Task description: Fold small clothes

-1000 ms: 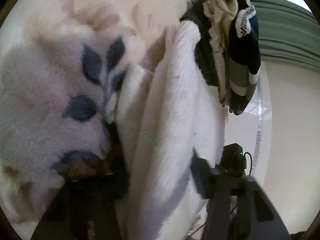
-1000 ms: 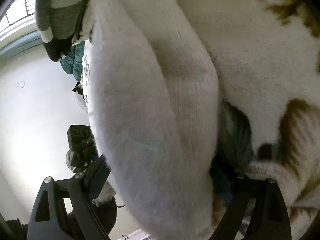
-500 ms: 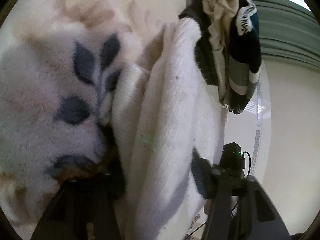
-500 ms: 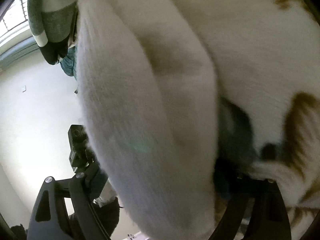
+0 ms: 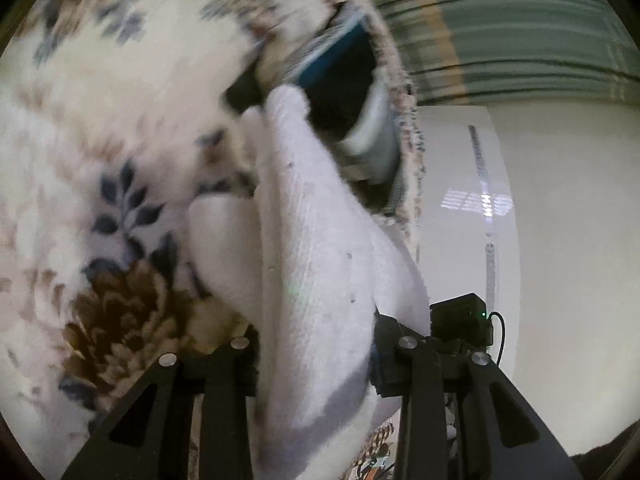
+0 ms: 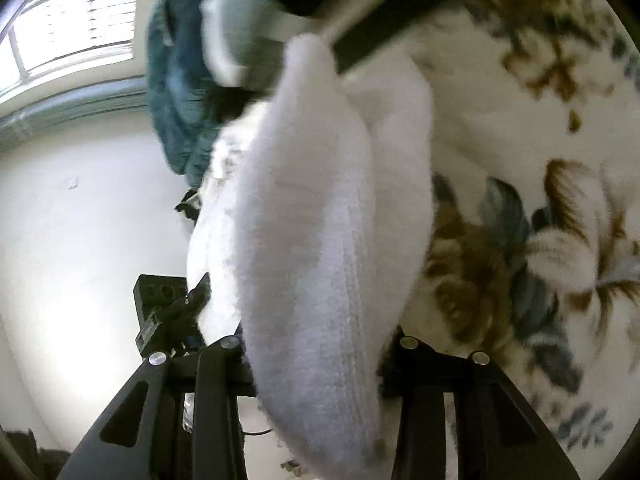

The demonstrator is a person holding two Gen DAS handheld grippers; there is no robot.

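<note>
A white ribbed knit garment (image 5: 316, 264) hangs folded between both grippers, close over a fluffy floral blanket (image 5: 100, 152). My left gripper (image 5: 316, 356) is shut on its lower edge. In the right wrist view the same white garment (image 6: 320, 240) fills the middle, and my right gripper (image 6: 320, 360) is shut on it. The other gripper shows behind the cloth in each view (image 5: 460, 320) (image 6: 168, 308).
A pile of dark, grey and white clothes (image 5: 352, 92) lies on the blanket's far edge; a teal knit (image 6: 176, 92) is beside it. Floral blanket (image 6: 520, 220) covers the surface. A white wall (image 5: 560, 240), green curtain (image 5: 520, 36) and window (image 6: 72, 32) lie beyond.
Both grippers have pulled back and lifted with the white garment. The blanket's floral pattern and the clothes pile now show further away, and the view is blurred by motion.
</note>
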